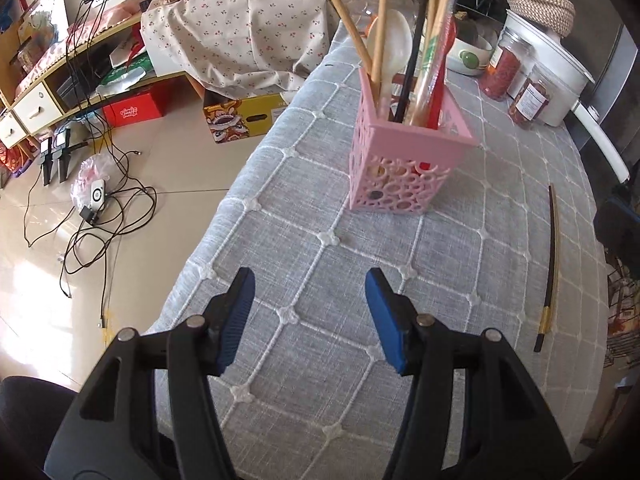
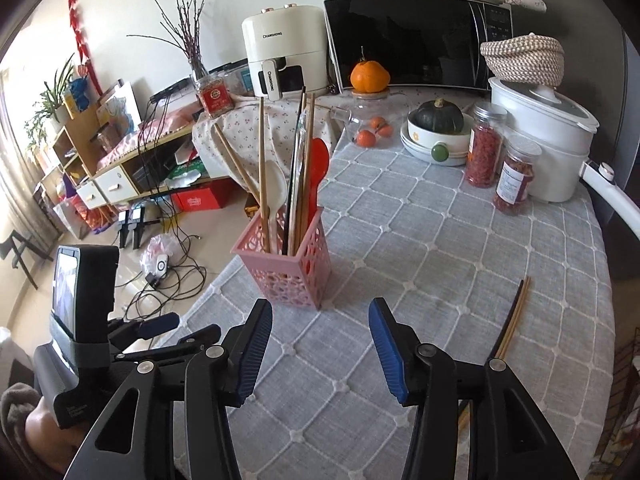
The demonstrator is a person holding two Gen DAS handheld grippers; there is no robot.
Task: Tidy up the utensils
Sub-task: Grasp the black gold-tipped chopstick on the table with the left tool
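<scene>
On the grey quilted tablecloth [image 2: 460, 248], the pink holder [image 2: 289, 268] already stands full of utensils. 2 chopsticks [image 2: 514, 320] remain loose at the right; the left gripper [image 1: 310, 320] and right gripper [image 2: 320, 350] both gape empty.

We have two wrist views, each looking forward and down along its own fingers over the table [image 1: 460, 264]. The left one tilts steeply from the table's near left edge, close to the holder [image 1: 404, 168], with the floor on its left. The right one looks flatter and from farther back, reaching the microwave [image 2: 416, 48]. Both share the holder [image 2: 288, 268], cloth, jars and pot.
</scene>
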